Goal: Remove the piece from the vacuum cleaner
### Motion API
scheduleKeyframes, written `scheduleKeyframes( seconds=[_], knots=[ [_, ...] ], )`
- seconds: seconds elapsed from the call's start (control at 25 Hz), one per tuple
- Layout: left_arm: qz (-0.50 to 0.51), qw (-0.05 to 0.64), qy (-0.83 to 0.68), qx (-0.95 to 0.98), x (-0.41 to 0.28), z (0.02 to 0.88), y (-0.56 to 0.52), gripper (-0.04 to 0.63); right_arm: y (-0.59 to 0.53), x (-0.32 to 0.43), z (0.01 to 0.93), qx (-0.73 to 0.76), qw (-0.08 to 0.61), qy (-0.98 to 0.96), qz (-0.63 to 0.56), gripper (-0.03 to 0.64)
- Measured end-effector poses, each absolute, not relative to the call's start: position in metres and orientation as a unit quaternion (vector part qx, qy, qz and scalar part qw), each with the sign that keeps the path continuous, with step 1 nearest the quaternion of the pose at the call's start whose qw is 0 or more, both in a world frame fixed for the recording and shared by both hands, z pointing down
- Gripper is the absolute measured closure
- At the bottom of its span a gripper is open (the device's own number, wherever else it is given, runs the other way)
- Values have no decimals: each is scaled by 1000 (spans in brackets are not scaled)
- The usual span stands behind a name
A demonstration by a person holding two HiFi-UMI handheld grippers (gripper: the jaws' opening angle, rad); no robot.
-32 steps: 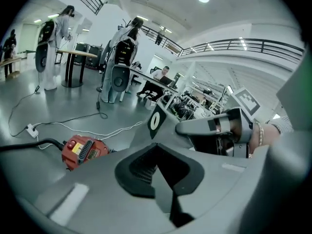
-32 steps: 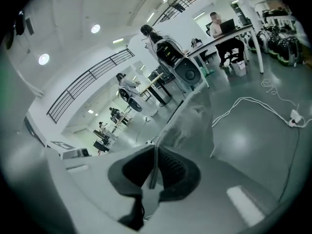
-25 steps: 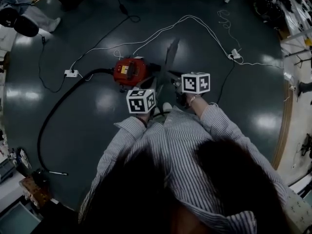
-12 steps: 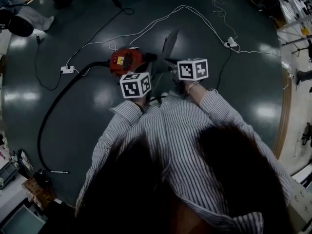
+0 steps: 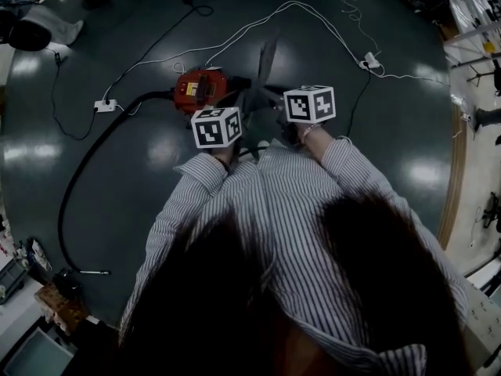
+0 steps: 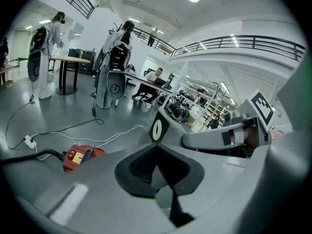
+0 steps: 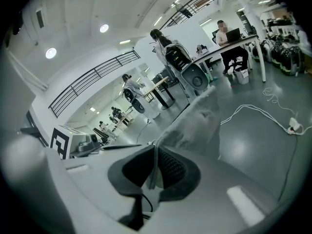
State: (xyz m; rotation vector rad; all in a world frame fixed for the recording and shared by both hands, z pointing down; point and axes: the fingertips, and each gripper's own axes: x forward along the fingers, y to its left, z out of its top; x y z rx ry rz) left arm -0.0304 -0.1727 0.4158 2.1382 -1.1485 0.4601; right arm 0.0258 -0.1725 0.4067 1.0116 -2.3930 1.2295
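Piece (image 7: 200,113): held up off the floor, apart from the red vacuum cleaner (image 5: 200,90) lying below. Grey, fuzzy, limp sheet, clamped by its thin lower edge in right gripper (image 7: 155,150). Left gripper (image 6: 157,147): jaws pressed together, tips right at the sheet; cannot tell whether gripping it. Around the cleaner: black hose (image 5: 86,171) curving left, white cables (image 5: 258,26) looping beyond, power strip (image 5: 106,105) beside. Glossy dark floor (image 5: 156,163), open on both sides.
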Motion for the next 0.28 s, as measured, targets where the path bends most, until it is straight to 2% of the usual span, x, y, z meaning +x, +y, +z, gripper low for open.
scheduleKeyframes(
  seconds=[0.28],
  knots=[
    [172, 327, -438, 820, -32, 415, -178, 589, -173, 26, 410, 349, 135, -823, 427, 592]
  ],
)
